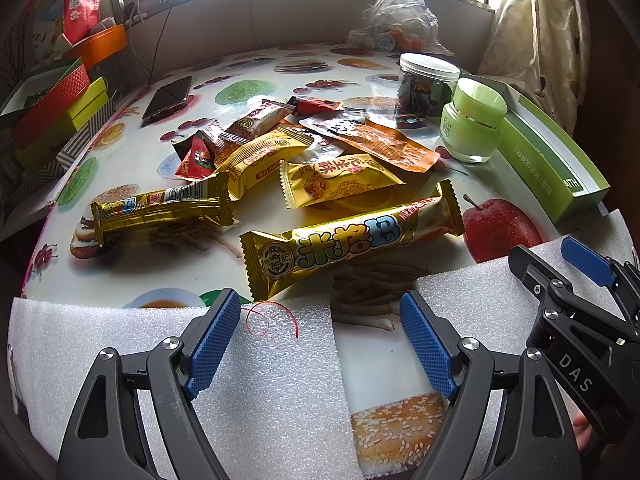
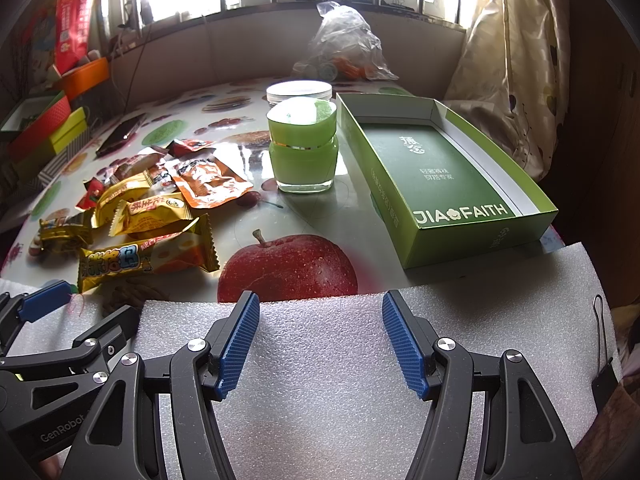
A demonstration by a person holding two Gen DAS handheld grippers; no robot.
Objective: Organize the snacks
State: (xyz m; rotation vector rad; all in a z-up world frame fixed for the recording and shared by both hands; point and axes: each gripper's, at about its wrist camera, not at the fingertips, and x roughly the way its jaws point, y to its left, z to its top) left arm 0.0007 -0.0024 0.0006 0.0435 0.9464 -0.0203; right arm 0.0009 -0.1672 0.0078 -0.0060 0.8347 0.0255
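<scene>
Foil-wrapped snacks heaped on the desk (image 1: 132, 276); left tongs (image 1: 320, 344) and right tongs (image 2: 320, 340) wide open, empty.
The nearest gold bar (image 1: 352, 240) looks light, crinkly and slippery; best pinched across its midsection, gently, for the green box (image 2: 492, 240).

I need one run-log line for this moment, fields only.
left hand-held gripper: open, empty | right hand-held gripper: open, empty | snacks: loose on table | green box: no snacks inside

Glossy gold foil wraps the snack bars (image 1: 352, 242); the printed tabletop (image 2: 304, 216) shines like smooth plastic; the white foam sheets (image 2: 320, 360) look matt and grainy; the green box (image 2: 452, 240) is matt card; ribbed blue pads (image 1: 212, 344) on matt black plastic
</scene>
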